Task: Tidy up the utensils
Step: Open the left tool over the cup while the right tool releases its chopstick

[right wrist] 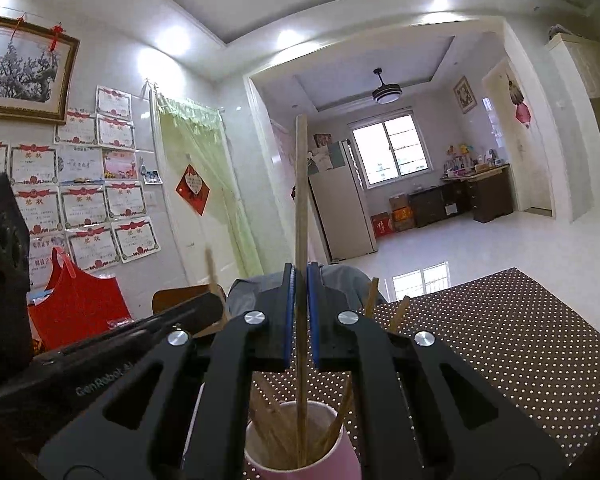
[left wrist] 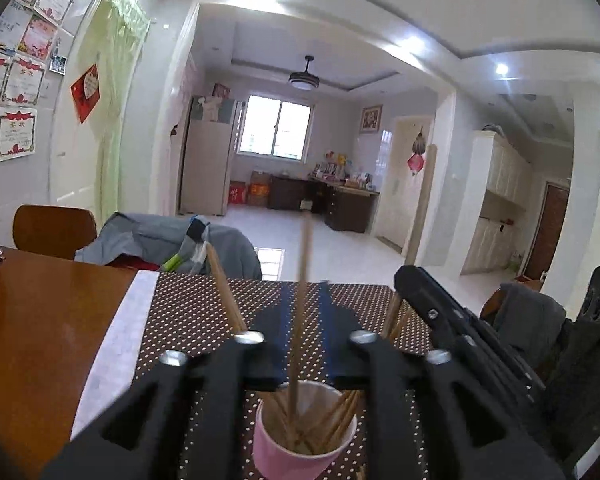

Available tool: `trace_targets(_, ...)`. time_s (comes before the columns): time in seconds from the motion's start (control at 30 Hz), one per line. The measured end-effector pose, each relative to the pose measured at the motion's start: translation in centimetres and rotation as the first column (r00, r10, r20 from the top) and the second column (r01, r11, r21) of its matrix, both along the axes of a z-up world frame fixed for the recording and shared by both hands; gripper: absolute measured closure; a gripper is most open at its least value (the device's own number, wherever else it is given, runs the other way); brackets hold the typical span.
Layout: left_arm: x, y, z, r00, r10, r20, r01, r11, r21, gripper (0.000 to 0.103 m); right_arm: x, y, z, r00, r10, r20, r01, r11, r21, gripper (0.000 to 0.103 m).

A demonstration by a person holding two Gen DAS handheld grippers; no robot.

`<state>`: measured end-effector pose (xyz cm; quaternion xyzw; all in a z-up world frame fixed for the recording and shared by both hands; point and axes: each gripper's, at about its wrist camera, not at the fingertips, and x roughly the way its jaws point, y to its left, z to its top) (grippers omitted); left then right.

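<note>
A pink paper cup (left wrist: 300, 436) stands on the dotted brown mat (left wrist: 204, 312) and holds several wooden chopsticks. My left gripper (left wrist: 305, 296) hovers right over the cup, jaws slightly apart around one upright chopstick (left wrist: 303, 280); whether they press it is unclear. My right gripper (right wrist: 301, 280) is shut on an upright chopstick (right wrist: 301, 184) whose lower end stands in the cup (right wrist: 300, 456). The right gripper's body shows at the right of the left wrist view (left wrist: 480, 332).
The mat lies on a brown wooden table (left wrist: 40, 320) with a pale strip (left wrist: 116, 340) along its left edge. A chair with grey clothing (left wrist: 160, 240) stands behind the table. A red bag (right wrist: 76, 304) sits at the left.
</note>
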<state>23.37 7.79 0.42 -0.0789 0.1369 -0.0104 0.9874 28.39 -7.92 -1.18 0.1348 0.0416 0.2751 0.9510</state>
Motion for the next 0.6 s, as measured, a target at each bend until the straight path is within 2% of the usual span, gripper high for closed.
trace_targets(0.37, -1.4, 0.1, 0.0, 0.999, 0.027, -0.022, -0.027, 0.999, 0.025, 0.079, -1.5, 0.0, -0.6, 1.0, 0.004, -0.024, -0.005, 0.999, -0.036, 0.096)
trace_targets(0.6, -2.4, 0.2, -0.3, 0.998, 0.049, -0.031, -0.047, 0.998, 0.052, 0.074, -2.0, 0.0, -1.3, 0.999, 0.001, -0.046, -0.004, 0.998, -0.068, 0.096)
